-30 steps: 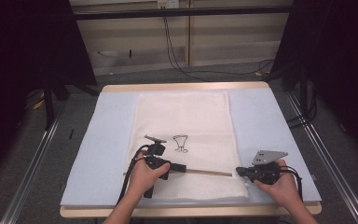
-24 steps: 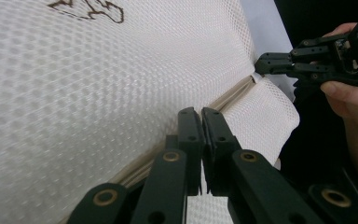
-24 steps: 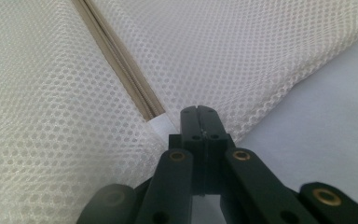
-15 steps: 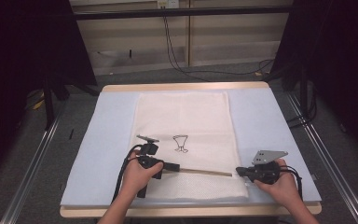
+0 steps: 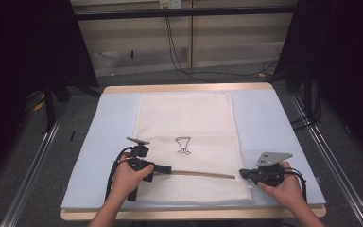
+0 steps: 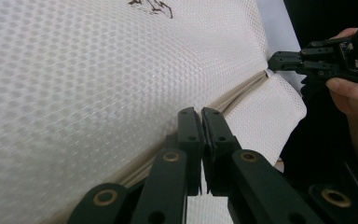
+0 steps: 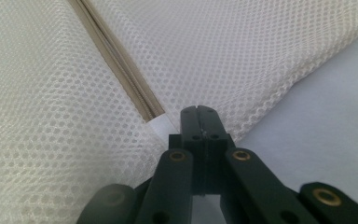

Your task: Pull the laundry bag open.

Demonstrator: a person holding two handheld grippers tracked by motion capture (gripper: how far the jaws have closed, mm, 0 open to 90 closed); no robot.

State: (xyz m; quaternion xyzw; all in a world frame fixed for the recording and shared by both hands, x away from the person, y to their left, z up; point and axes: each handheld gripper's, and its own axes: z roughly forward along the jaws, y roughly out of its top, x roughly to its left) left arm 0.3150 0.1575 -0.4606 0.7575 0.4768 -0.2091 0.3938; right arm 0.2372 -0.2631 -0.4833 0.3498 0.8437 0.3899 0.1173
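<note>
High view: the left gripper (image 5: pixel 164 169) has slid left along the zipper (image 5: pixel 203 174) since a second ago — its hand (image 5: pixel 128 176) now sits nearer the bag's left edge, so the exposed tan zipper line is longer. The right gripper (image 5: pixel 244 174) has not shifted, parked at the bag's right edge. The white mesh bag (image 5: pixel 187 123) lies flat on a pale blue mat (image 5: pixel 269 123) over the table (image 5: pixel 189 88), a small black print (image 5: pixel 183 144) at its middle. Bare mat runs wide on both sides of the bag; the near edge is tight, hands almost at the table lip.

Left gripper view: jaws pressed together with only a hairline gap, on the zipper line — whether they pinch the pull I cannot tell. The right gripper (image 6: pixel 279 61) sits at the zipper's far end, at the bag's edge.

Right gripper view: jaws fully closed on the bag's edge beside the zipper end (image 7: pixel 156 114), where a small white tab (image 7: pixel 164 126) shows. Open blue mat lies to the right.
</note>
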